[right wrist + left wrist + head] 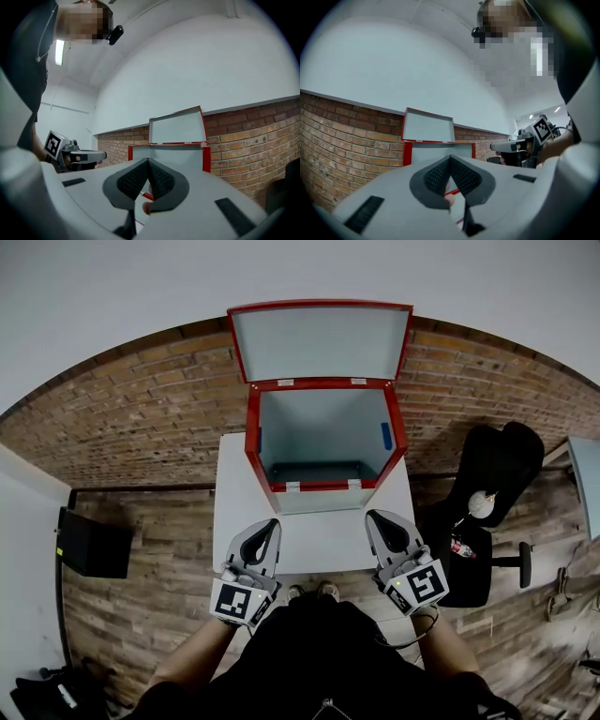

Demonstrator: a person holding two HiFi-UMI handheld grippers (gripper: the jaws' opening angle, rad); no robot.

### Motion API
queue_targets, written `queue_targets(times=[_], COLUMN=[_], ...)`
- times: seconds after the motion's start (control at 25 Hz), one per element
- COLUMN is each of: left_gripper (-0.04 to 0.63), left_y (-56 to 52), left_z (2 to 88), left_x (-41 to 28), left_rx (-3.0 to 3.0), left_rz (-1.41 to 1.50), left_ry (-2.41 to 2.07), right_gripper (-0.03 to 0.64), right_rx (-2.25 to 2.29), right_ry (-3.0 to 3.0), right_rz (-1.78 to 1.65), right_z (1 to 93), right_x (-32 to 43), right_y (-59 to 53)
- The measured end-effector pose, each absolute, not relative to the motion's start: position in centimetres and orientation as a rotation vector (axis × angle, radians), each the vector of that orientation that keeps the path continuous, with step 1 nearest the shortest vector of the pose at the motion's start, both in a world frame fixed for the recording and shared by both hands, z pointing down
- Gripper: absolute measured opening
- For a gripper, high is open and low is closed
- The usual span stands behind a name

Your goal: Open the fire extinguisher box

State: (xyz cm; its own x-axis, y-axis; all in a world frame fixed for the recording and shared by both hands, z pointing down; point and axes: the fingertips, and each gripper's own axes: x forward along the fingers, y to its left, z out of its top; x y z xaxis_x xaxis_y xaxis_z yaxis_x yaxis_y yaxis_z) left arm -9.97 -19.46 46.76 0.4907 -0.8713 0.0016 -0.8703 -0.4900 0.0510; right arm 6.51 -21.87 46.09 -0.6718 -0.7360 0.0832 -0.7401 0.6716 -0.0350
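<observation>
Before the open fire extinguisher box [323,427], left gripper [272,524] and right gripper [373,516] are closed, seemingly empty.

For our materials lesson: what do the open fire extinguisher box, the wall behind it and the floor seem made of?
Fire extinguisher box: probably painted sheet metal, red outside, pale grey inside; thin flat panels, crisp edges. Wall: exposed reddish brick, matt; mortar joints show. Floor: wood-look planks, possibly laminate; seams and grain show.
</observation>
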Motion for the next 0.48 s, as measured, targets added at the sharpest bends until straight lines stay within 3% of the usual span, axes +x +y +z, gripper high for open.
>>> queue_targets(times=[0.24, 0.48], left_gripper=[0.049, 0.049], left_y=[-18.1, -18.5], left_z=[47.4, 47.5], left_x=[-8.4, -9.0], left_rx=[2.707, 2.687], left_rz=[-0.038, -0.036], left_ry=[-1.490, -1.504], right_gripper=[0.018, 0.018], right_rx=[1.113, 1.119], right_ry=[-2.814, -2.802], right_rz=[-0.171, -0.151], right_z=[46.9, 46.9], right_x=[7.0, 7.2], right_y=[-21.2, -21.4])
